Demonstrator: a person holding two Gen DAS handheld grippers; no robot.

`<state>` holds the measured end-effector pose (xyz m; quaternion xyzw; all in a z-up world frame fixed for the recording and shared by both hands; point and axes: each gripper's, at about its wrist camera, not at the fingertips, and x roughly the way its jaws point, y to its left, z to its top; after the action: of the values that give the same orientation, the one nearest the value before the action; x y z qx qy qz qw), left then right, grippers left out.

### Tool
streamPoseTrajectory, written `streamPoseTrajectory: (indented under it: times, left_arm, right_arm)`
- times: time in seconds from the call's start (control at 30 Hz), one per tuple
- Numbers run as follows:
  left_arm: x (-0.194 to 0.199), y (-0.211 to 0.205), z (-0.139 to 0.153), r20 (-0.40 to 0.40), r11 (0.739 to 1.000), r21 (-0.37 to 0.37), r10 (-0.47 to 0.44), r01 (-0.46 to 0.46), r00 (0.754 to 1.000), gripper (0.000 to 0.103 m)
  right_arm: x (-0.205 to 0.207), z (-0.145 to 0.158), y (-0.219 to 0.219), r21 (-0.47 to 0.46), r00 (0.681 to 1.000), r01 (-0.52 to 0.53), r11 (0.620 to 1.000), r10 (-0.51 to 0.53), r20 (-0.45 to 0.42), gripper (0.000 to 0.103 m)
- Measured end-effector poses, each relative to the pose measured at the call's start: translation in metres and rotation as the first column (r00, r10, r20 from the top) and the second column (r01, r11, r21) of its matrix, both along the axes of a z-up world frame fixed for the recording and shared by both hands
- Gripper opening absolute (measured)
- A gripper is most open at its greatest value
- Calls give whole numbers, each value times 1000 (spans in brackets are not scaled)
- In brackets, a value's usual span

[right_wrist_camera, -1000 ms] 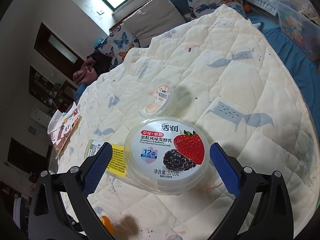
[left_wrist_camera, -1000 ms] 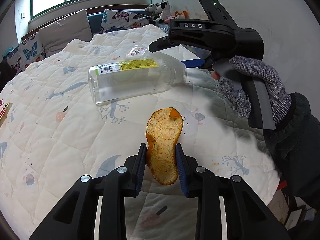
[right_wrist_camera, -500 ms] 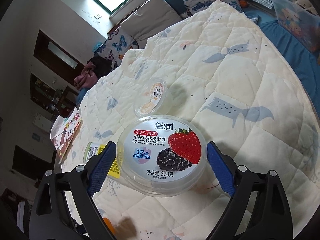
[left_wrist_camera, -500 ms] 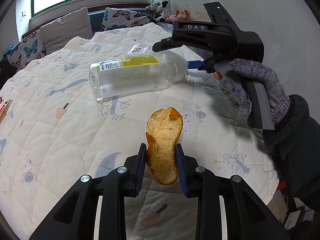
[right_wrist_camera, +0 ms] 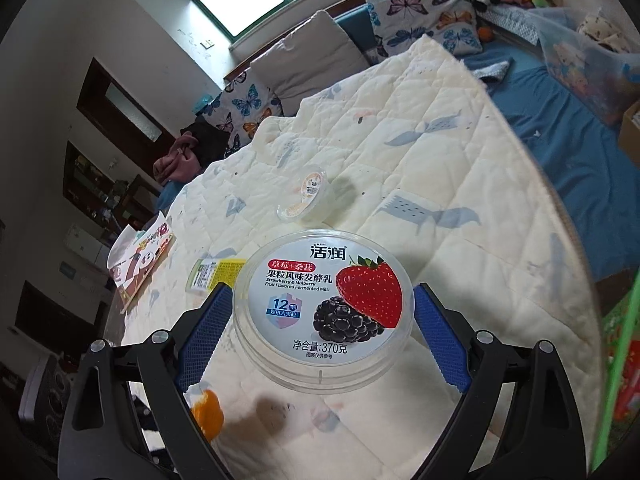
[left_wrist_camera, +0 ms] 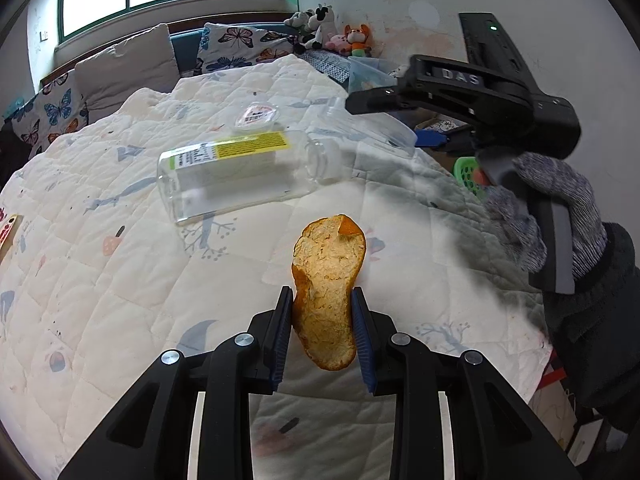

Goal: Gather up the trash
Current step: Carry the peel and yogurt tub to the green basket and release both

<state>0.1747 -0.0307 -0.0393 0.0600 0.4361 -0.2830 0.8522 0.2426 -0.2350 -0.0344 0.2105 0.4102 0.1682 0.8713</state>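
A: Your left gripper (left_wrist_camera: 322,334) is pinched narrow on the peel (left_wrist_camera: 329,292), lifted above the quilt (left_wrist_camera: 100,280). Your right gripper (right_wrist_camera: 322,332) stands wide with both pads against the tub's (right_wrist_camera: 323,310) rim; it looks carried.

B: How will they handle?

A: The peel is light and limp, so a mid-length grip suits it. The tub is thin clear plastic, probably slick and easily crushed; I'd keep the pads on the lidded rim, its stiffest part.

B: What's left near the tub?

A: The bottle (left_wrist_camera: 236,176) lies on its side just left of the tub, and a small cup (right_wrist_camera: 306,198) sits beyond it. Neither blocks you. The bottle may roll; take its body crosswise.
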Motion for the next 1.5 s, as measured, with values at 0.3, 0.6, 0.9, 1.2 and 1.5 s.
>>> streamPoseTrajectory:
  times: [0.3, 0.6, 0.9, 1.2, 1.5]
  left_arm:
    - [-6, -33, 11, 14, 999, -8, -37, 37, 999, 29]
    - [-14, -78, 17, 16, 996, 1, -90, 90, 996, 29]
    - [-21, -125, 28, 29, 989, 10, -148, 148, 989, 29]
    - [-21, -181, 31, 26, 978, 21, -206, 205, 978, 29]
    - [-20, -227, 31, 13, 966, 45, -255, 255, 967, 29]
  right_arm:
    - [-57, 14, -38, -68, 997, 60, 996, -56, 54, 90]
    - [-109, 12, -84, -140, 988, 147, 979, -138, 72, 90]
    - [-157, 2, -145, -171, 963, 268, 948, -263, 53, 90]
    - [-190, -17, -204, -217, 923, 377, 901, -385, 7, 90]
    - [-204, -41, -240, -218, 887, 441, 871, -460, -44, 91]
